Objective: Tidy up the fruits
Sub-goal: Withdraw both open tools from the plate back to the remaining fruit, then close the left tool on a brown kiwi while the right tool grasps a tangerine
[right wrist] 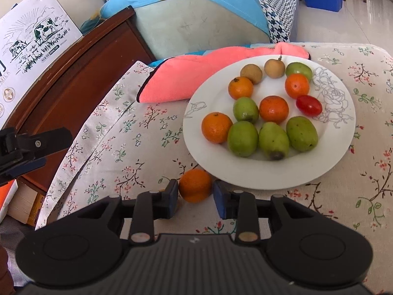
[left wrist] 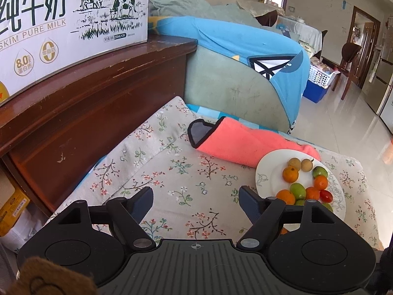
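Observation:
A small orange (right wrist: pixel 195 184) lies on the floral cloth just outside the near rim of a white plate (right wrist: pixel 248 180). My right gripper (right wrist: pixel 195 191) brackets it, with a thin gap on each side, so it is open. The plate holds several oranges (right wrist: pixel 273 109), several green fruits (right wrist: pixel 242 138), a red tomato (right wrist: pixel 309 105) and two brown round fruits (right wrist: pixel 274 68). My left gripper (left wrist: pixel 196 200) is wide open over bare cloth, left of the plate (left wrist: pixel 266 172), with nothing between its fingers. One of its fingers (right wrist: pixel 46 137) shows at the left edge of the right wrist view.
A pink towel (left wrist: pixel 245 145) lies folded behind the plate. A dark wooden cabinet (left wrist: pixel 98 93) with a milk carton box (left wrist: pixel 73 19) stands to the left. A sofa under a blue cover (left wrist: pixel 245 56) is behind, with tiled floor (left wrist: pixel 343 127) to the right.

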The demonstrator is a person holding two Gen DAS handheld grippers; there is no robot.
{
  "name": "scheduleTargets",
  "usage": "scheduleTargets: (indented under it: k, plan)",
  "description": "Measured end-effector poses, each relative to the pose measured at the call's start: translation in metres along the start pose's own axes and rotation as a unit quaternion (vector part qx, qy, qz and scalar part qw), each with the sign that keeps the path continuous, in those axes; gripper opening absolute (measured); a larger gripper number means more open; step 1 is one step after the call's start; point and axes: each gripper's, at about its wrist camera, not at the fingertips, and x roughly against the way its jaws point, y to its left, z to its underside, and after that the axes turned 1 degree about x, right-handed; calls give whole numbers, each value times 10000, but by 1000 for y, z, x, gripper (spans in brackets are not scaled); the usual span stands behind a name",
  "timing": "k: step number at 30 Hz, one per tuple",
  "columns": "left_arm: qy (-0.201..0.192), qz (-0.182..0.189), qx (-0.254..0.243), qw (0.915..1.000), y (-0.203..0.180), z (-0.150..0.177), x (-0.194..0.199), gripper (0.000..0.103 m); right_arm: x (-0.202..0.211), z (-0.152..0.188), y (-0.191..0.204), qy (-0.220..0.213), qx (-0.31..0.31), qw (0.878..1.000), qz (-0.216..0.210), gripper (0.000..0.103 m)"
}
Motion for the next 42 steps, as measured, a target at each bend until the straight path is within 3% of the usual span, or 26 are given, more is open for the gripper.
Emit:
scheduleTargets:
  k: [9,18,29,37,42]
  plan:
    - [202,-26,-152,9997,-2,10,-8,79,0,3,4,-41,212,9997,99,30]
    - [497,225,-460,9974,-12,27,-17,79,25,8,-15,182,101,9998,75,30]
    - [590,744,-1400,9856,-53,54,-27,78,48,15,-43,287,27,9993,252,30]
    - [602,842,-1362,9853,-61,60,-40,69,49,15,-55,357,-211,9988,260,30]
    - [744,811,-1287,9856,-59,62,-48,50,49,15,-55,373,-259,9987,244,30]
